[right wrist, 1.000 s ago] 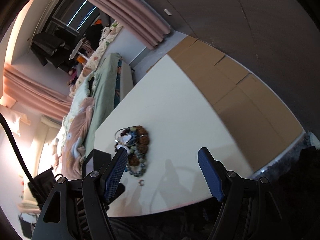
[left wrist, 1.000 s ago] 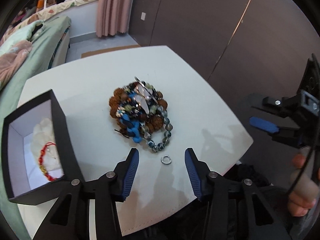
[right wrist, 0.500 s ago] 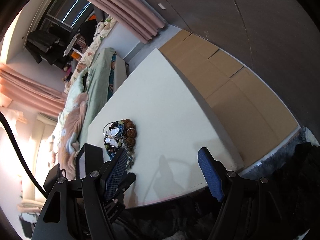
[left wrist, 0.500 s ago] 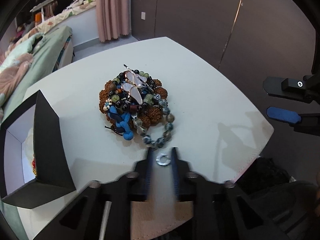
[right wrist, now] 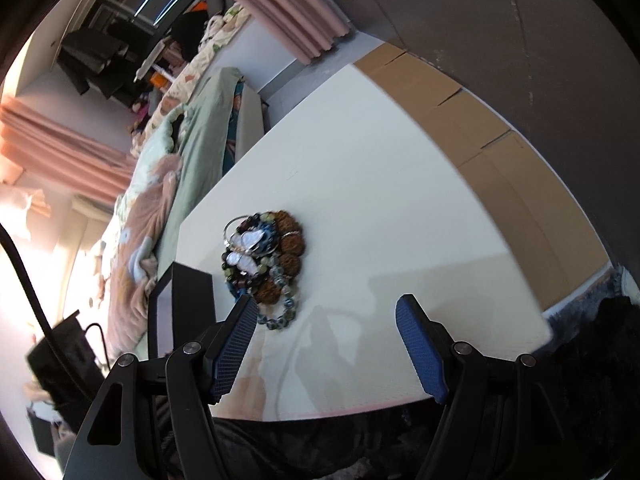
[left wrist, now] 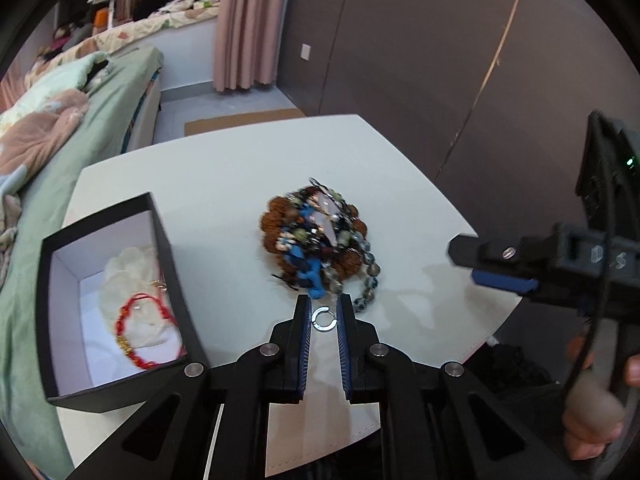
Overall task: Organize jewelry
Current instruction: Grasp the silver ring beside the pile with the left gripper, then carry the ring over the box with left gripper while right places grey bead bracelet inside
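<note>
A small silver ring point(left wrist: 325, 329) sits between the blue pads of my left gripper point(left wrist: 324, 305), which is shut on it just above the white table point(left wrist: 208, 184). Right behind it lies a tangled pile of bead bracelets point(left wrist: 320, 244), brown, blue and grey; the pile point(right wrist: 264, 264) also shows in the right wrist view. An open black box point(left wrist: 60, 320) on the left holds a red bracelet point(left wrist: 136, 332) on a white pad. My right gripper point(right wrist: 326, 320) hangs open over bare table near the front edge, nothing between its fingers; it point(left wrist: 500, 276) enters the left wrist view from the right.
The black box point(right wrist: 192, 304) stands left of the pile, close to the table's left edge. A bed with green and pink covers point(left wrist: 60, 128) runs along the left side. A person's hand point(left wrist: 592, 412) grips the right tool's handle. Cardboard point(right wrist: 480, 120) lies on the floor beyond the table.
My left jaws went from wide open to shut around the silver ring, and the box has come further into its view. The right gripper shifted, bringing the pile nearer its left finger.
</note>
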Tool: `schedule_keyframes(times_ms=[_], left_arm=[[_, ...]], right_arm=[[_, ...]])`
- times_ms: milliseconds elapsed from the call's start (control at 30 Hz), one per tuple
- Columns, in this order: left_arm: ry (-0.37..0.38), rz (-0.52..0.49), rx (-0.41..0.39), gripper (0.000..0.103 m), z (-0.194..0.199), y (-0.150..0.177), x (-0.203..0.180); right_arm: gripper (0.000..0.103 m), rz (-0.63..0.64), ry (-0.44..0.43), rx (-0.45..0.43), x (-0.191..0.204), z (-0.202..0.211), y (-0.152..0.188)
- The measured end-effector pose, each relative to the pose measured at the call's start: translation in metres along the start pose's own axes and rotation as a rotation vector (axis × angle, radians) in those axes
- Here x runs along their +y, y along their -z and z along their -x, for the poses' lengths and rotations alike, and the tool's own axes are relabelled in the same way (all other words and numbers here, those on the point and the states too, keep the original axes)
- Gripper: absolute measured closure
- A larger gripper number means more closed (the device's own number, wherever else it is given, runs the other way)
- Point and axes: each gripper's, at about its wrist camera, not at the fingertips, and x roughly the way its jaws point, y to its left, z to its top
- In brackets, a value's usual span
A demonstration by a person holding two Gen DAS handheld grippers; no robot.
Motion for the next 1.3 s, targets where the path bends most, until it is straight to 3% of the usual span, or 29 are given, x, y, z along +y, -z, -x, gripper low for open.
schedule_keyframes(times_ms=[300,600,667,733,800,867,1100,1300], left_arm=[[0.007,0.070,-0.061,0.090,0.029,-0.005,0.027],[-0.011,0.120,-0.109,0.090,0.059,-0.002,0.056],[-0.015,0.131,-0.123,0.090,0.067,0.001,0.061],[-0.020,0.142,-0.138,0.090,0.076,0.003,0.067],[-0.028,0.151,-0.150,0.090,0.084,0.006,0.073],[-0.033,0.168,-0.161,0.090,0.093,0.007,0.081],[-0.049,0.202,-0.203,0.090,0.120,0.015,0.101],[-0.054,0.221,-0.224,0.090,0.132,0.015,0.114]], right_arm=[[0.060,0.061,0.086,0.079,0.027,-0.039,0.002],[0.062,0.086,0.161,0.092,0.045,-0.063,-0.003],[0.068,0.088,0.160,0.079,0.046,-0.065,-0.004],[0.085,0.073,0.129,0.078,0.043,-0.064,-0.002],[0.092,0.069,0.107,0.078,0.043,-0.062,0.000],[0.092,0.076,0.100,0.062,0.046,-0.059,0.001],[0.092,0.042,-0.123,-0.056,0.056,-0.030,0.000],[0.092,0.071,-0.271,-0.102,0.085,-0.024,0.010]])
